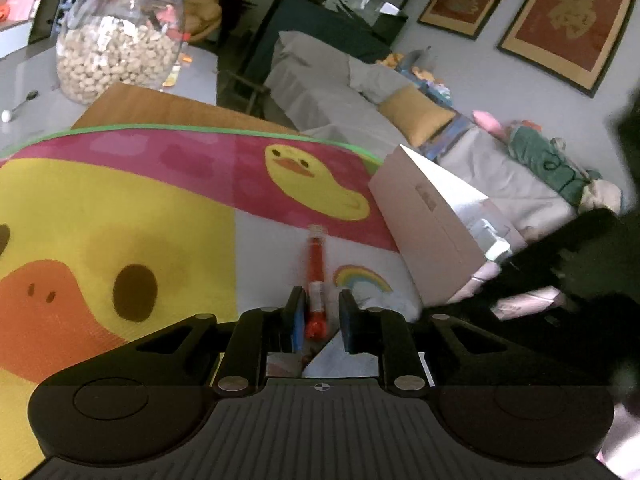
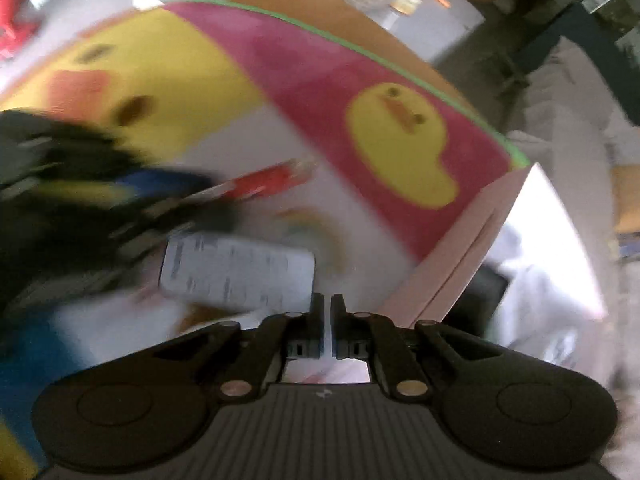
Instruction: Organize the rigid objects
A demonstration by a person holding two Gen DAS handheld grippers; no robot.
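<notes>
A slim red tube [image 1: 315, 268] with a clear cap lies on the duck-print mat [image 1: 120, 208]. My left gripper [image 1: 320, 300] is open, its jaws either side of the tube's near end, a gap showing on the right side. An open pink-white box [image 1: 432, 224] stands to the right. In the blurred right wrist view, my right gripper [image 2: 327, 304] is shut and empty above the mat, just left of the box [image 2: 472, 240]. A white printed pack [image 2: 240, 272] lies ahead of it. The red tube [image 2: 264, 182] and the left gripper [image 2: 80, 184] show at left.
A glass jar of peanuts [image 1: 116, 48] stands at the far left on a grey table, beside a spoon [image 1: 20, 106]. A wooden board [image 1: 168, 108] lies under the mat. A covered sofa [image 1: 360, 92] with cushions lies beyond the table edge.
</notes>
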